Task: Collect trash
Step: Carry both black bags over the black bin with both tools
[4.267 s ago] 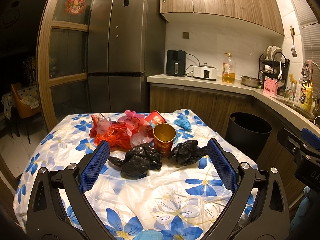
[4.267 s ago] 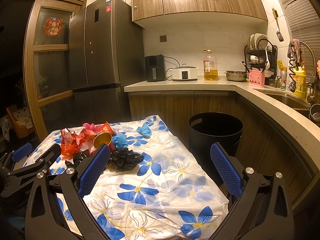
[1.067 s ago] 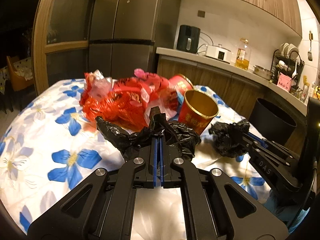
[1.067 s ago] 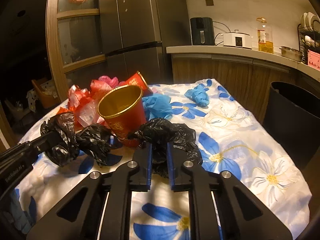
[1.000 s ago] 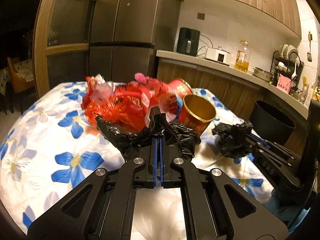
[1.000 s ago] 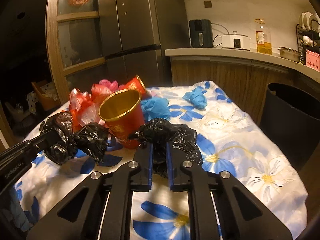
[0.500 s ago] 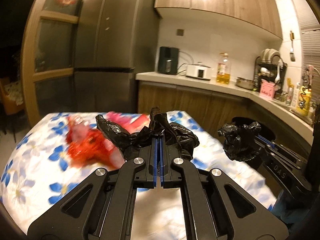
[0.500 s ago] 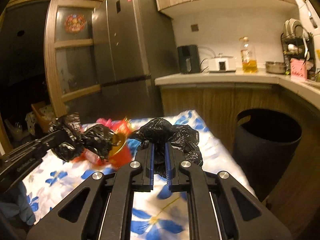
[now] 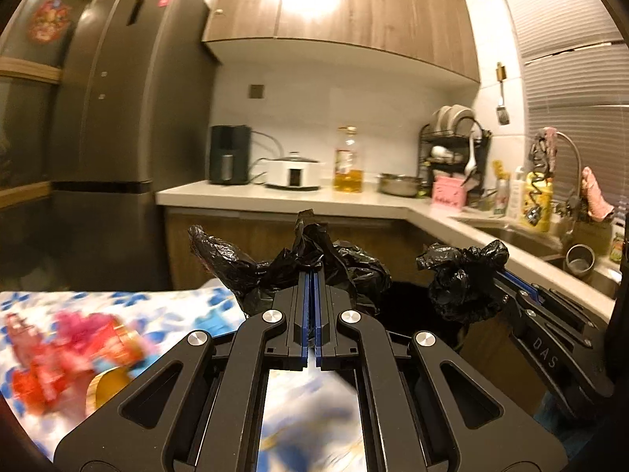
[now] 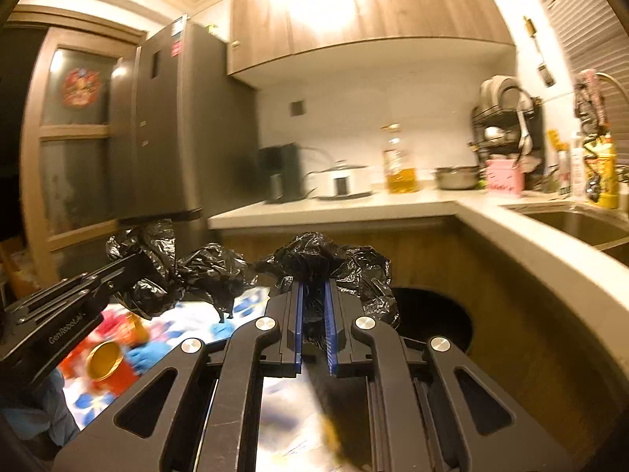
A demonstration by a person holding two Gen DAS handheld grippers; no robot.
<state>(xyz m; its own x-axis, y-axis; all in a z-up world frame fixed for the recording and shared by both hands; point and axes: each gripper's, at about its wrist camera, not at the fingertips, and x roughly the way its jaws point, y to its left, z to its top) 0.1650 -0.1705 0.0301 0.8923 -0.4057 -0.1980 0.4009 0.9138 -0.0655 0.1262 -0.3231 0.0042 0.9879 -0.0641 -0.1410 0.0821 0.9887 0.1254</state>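
My left gripper is shut on a crumpled black plastic bag and holds it in the air past the table's right edge. My right gripper is shut on a second crumpled black bag, also in the air. Each gripper shows in the other's view: the right one with its bag, the left one with its bag. The black trash bin stands on the floor just ahead and below; it is partly hidden behind the bags in the left wrist view.
The floral-cloth table at lower left holds red wrappers, a gold-lined red cup and blue gloves. The kitchen counter with sink wraps around the right. A fridge stands at left.
Both grippers closed on the black bags, lifted them off the table and swung right toward the bin. The table's trash has slid to the lower left of both views.
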